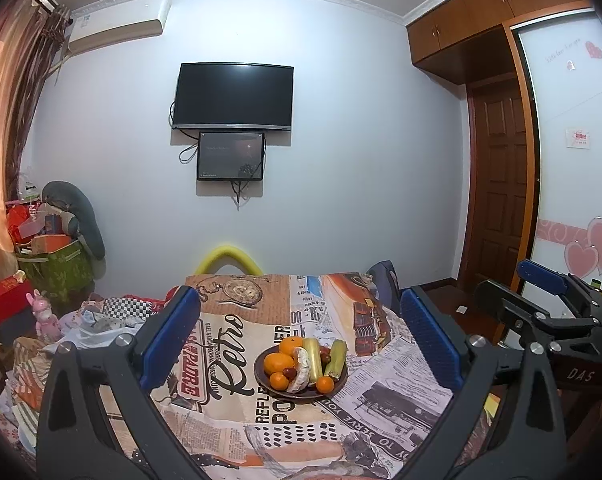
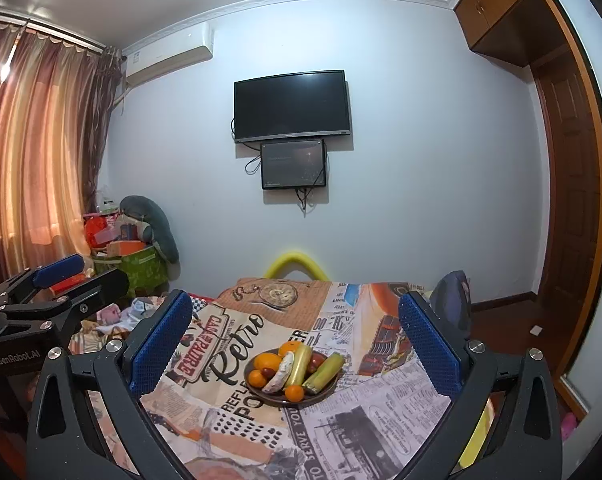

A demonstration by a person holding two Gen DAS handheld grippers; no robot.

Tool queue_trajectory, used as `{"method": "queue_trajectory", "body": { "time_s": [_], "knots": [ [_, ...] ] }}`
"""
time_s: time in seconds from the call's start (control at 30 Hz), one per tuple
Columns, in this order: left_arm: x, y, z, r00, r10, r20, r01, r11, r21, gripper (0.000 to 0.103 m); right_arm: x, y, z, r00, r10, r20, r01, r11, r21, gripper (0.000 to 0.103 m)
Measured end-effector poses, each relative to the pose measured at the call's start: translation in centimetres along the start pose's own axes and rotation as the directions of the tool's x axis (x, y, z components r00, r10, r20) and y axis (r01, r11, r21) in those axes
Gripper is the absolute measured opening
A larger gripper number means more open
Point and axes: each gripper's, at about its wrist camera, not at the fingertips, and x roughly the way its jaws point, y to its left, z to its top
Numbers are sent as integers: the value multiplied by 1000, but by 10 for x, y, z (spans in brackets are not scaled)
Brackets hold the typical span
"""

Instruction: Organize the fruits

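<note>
A dark brown plate [image 1: 301, 395] [image 2: 279, 401] sits on the table's newspaper-print cloth [image 1: 237, 364] [image 2: 381, 392]. On it lie several oranges [image 1: 279, 362] [image 2: 267, 360], two corn cobs [image 1: 313, 360] [image 2: 299, 364], a pale curved piece [image 1: 301, 374] [image 2: 281, 372] and small dark red fruits [image 1: 289, 372]. My left gripper [image 1: 299, 294] [image 2: 85, 276] is open and holds nothing, with the plate ahead between its blue pads. My right gripper [image 2: 295, 297] [image 1: 513, 284] is open too and holds nothing. It hangs to the right of the left one, short of the plate.
A yellow padded chair back [image 1: 227, 258] rises behind the table's far edge, and a dark blue seat back [image 1: 383, 280] stands at its far right corner. Boxes, a green bin [image 1: 57, 272] and toys crowd the floor at left. A wardrobe and door [image 1: 497, 184] stand at right.
</note>
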Motion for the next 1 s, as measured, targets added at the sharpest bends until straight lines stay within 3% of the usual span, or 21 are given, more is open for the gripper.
{"method": "queue_trajectory", "body": {
  "time_s": [1.0],
  "knots": [
    [0,3,-1,1000,-14,-1,14,1000,-12,102,-1,2,2,1000,2,0,-2,1000,-3,103]
  ]
}}
